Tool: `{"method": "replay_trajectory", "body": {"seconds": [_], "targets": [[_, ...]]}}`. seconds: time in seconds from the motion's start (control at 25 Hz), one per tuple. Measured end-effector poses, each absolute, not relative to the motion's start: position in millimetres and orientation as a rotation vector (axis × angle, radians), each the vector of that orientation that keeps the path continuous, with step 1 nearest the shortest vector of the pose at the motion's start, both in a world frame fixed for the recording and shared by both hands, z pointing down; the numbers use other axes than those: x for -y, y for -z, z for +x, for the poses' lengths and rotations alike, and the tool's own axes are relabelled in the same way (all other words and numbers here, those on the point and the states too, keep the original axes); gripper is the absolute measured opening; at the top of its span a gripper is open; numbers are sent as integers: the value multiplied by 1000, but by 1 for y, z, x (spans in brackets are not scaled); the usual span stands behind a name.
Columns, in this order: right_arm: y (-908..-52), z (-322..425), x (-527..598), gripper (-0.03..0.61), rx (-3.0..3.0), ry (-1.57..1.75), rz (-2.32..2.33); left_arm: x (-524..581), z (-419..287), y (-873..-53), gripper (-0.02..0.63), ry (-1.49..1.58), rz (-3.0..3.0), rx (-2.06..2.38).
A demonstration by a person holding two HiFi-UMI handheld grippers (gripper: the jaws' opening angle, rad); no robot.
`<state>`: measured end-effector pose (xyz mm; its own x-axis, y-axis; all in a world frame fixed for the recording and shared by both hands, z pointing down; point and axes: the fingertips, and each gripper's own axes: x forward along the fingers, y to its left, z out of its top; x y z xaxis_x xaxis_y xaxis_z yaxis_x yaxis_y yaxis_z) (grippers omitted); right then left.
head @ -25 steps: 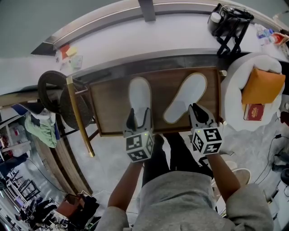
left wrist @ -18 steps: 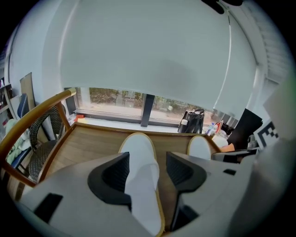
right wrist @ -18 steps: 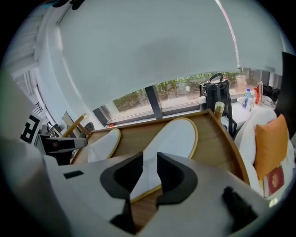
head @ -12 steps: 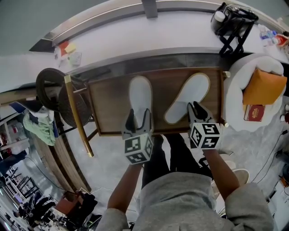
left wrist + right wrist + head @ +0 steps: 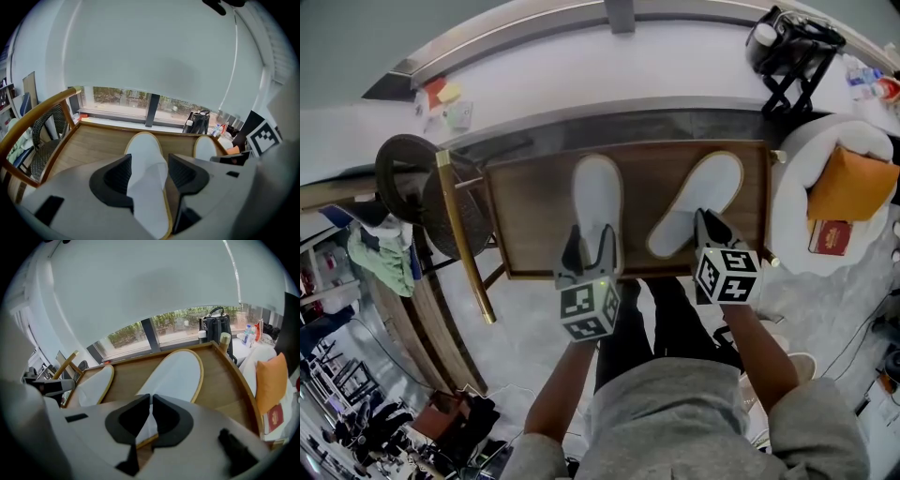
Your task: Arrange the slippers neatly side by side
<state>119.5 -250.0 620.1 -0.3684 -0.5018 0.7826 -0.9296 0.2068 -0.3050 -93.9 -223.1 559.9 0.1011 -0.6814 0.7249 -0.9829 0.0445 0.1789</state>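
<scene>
On the wooden surface (image 5: 525, 220), both slippers are lying toes away: I'm holding left gripper (image 5: 588, 242) spread over the straight left slipper (image 5: 597, 192), right gripper (image 5: 705, 221) pinching the heel of the angled right slipper (image 5: 698, 192).

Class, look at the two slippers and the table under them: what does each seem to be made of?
The slippers look like soft white cloth, matte, creased near the heel, with tan edging. The table seems wood or veneer: brown, visible grain, slight sheen.
</scene>
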Motion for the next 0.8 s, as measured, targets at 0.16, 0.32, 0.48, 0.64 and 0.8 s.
{"method": "replay_trajectory", "body": {"seconds": [0.16, 0.32, 0.48, 0.64, 0.8], "targets": [[-609, 114, 250, 35, 1989, -1005, 1317, 219, -100, -556, 250, -549, 1703, 1657], [-590, 107, 248, 34, 2024, -917, 1288, 213, -106, -553, 251, -529, 1696, 1663], [-570, 99, 246, 34, 2055, -805, 1246, 211, -111, -551, 250, -515, 1710, 1646], [-553, 89, 239, 34, 2058, -758, 1219, 209, -117, -548, 250, -528, 1735, 1613], [-543, 82, 230, 34, 2049, -713, 1188, 207, -118, -543, 251, -524, 1763, 1587]]}}
